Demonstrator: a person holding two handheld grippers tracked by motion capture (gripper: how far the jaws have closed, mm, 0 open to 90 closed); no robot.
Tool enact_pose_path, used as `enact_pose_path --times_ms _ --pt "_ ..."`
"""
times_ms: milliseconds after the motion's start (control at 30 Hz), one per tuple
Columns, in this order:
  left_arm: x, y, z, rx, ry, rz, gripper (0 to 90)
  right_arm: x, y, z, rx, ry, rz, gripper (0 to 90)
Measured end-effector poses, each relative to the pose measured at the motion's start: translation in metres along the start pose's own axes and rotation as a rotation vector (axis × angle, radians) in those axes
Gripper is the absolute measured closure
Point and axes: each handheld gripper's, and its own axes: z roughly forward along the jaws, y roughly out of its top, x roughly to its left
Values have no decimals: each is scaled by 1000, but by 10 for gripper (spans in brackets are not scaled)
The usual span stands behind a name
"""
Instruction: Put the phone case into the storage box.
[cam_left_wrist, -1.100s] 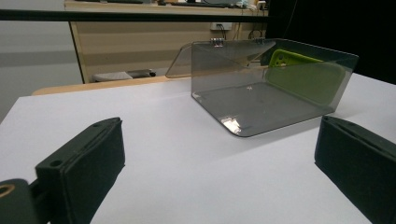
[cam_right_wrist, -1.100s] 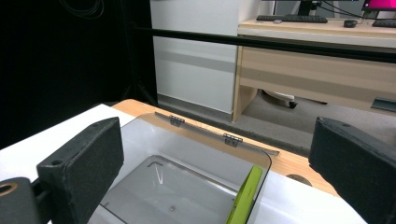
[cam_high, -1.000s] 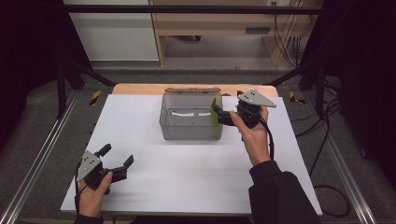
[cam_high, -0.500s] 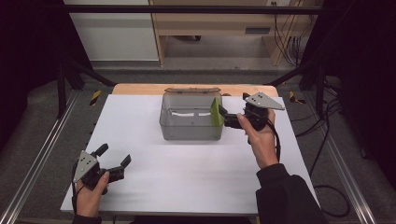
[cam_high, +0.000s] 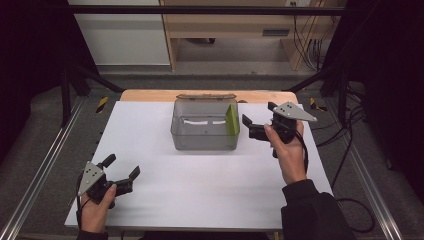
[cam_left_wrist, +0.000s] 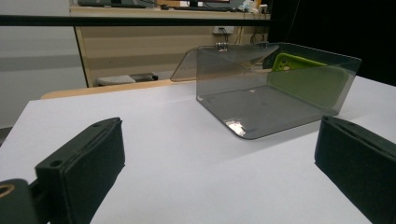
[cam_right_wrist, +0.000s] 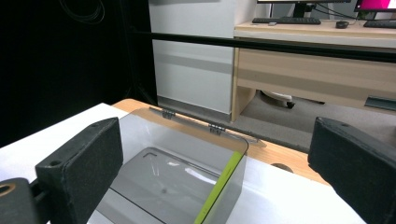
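A clear grey plastic box stands open at the back middle of the white table, its lid folded back. A green phone leans upright against the inside of the box's right wall; I also see the phone through the box in the left gripper view, and the phone's edge in the right gripper view. My right gripper is open just right of the box, empty. My left gripper is open near the table's front left, empty.
The white table top has a wooden strip along its back edge. Metal rails run along both sides. Beyond the table stand a wooden desk and a white cabinet; cables hang at the right.
My right gripper has drawn back to the right, away from the box, and the phone stays leaning inside it. The left gripper has barely moved.
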Motion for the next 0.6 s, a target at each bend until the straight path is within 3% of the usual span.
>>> enact_pose_path --times_ms 133,600 --pt "-1 0 -6 4 0 39 15 -3 1 -6 -4 3 1 35" --pt "6 -1 -20 -19 -3 -11 15 -18 -5 -28 -5 -11 -2 35"
